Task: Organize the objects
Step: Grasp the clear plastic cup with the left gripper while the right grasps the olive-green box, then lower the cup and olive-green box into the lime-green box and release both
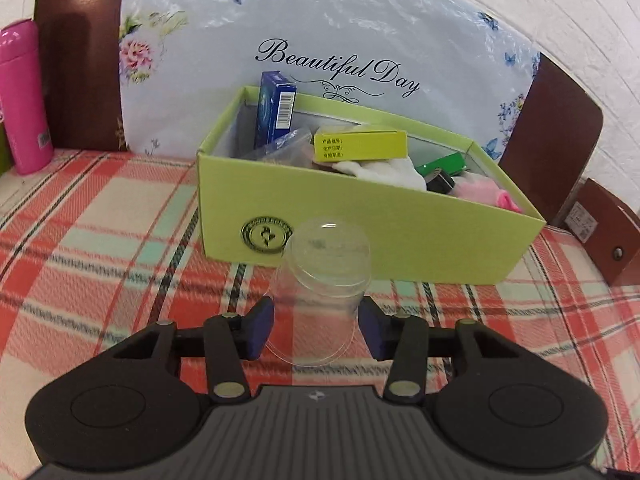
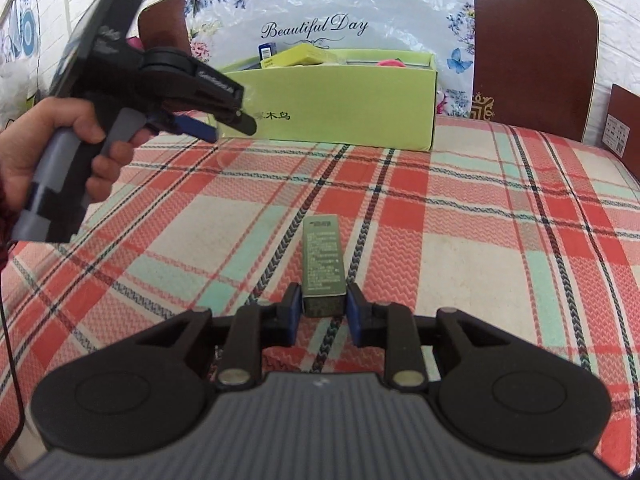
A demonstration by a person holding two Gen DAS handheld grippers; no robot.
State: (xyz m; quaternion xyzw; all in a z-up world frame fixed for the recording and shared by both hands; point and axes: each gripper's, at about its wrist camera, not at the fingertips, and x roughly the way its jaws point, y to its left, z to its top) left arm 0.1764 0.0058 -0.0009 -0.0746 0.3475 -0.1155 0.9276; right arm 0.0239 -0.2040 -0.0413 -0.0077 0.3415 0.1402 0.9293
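Progress: we are partway, two items left outside | left gripper (image 1: pixel 316 328) clamps clear cup (image 1: pixel 320 280) just before green box (image 1: pixel 400 240) | right gripper (image 2: pixel 320 312) clamps olive carton (image 2: pixel 323 264), well short of box | box holds blue carton (image 1: pixel 276 108), yellow carton (image 1: pixel 360 145), white cloth (image 1: pixel 384 172)

A cloth with red, cream and mint-green checks (image 2: pixel 460 208) covers the flat surface. Behind it stands a dark brown glossy wooden headboard (image 1: pixel 76 76) with rounded corners. A pale plastic bag with blue and pink flowers and the words "Beautiful Day" (image 1: pixel 340 28) leans against the headboard. The wall of white painted bricks (image 1: pixel 560 12) is bright in soft, even light.
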